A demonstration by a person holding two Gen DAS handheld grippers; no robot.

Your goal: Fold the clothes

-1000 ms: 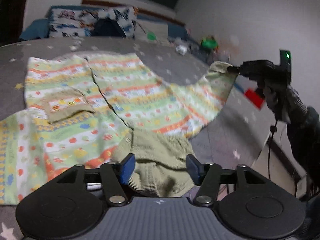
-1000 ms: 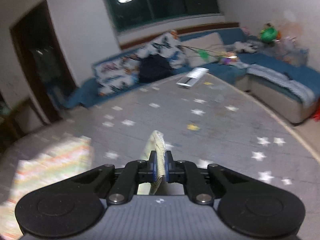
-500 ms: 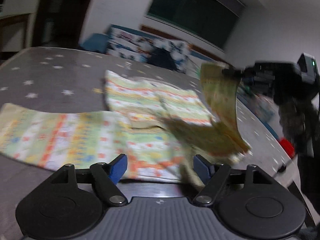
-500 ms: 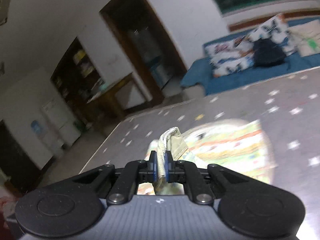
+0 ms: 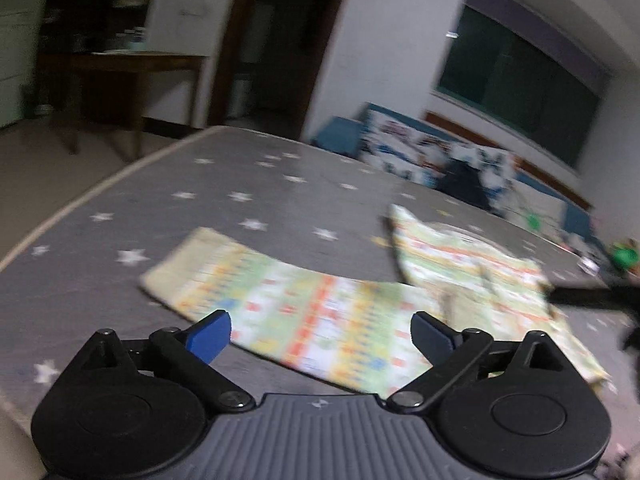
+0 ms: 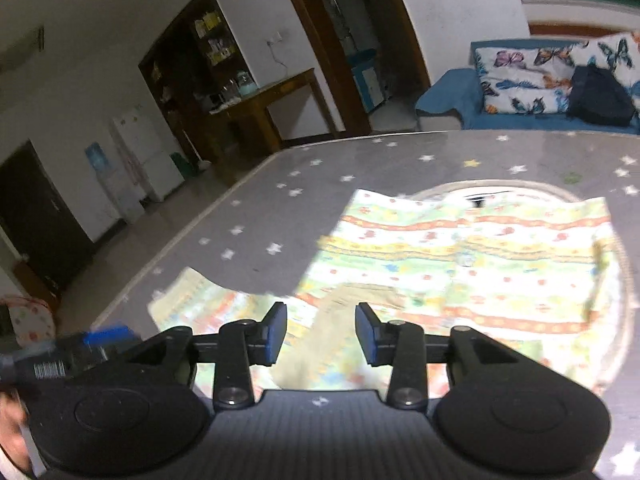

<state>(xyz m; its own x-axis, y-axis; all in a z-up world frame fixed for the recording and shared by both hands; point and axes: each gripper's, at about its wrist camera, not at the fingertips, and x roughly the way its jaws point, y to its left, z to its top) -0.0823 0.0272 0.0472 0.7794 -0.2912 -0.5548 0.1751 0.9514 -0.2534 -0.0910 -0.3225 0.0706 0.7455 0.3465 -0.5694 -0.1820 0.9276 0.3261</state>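
Note:
A child's striped, patterned garment (image 5: 460,264) lies on the grey star-print surface (image 5: 240,184). Its left sleeve (image 5: 280,308) stretches out flat toward the surface's left edge. My left gripper (image 5: 320,336) is open and empty, just above the near edge of that sleeve. My right gripper (image 6: 322,330) is open and empty, over the garment's body (image 6: 480,256), where a folded-over sleeve with an olive cuff (image 6: 360,292) lies. The right gripper's arm shows as a dark blurred bar at the right of the left wrist view (image 5: 592,296).
A blue sofa (image 6: 460,96) with butterfly cushions and a dark bag (image 6: 600,96) stands beyond the far edge. A wooden table (image 6: 264,112), a doorway and a white fridge (image 6: 140,156) stand to the left, past the surface's left edge (image 5: 80,200).
My right gripper carried the right sleeve over the garment's body and opened, letting it go. My left gripper swung left and now faces the left sleeve, jaws wider.

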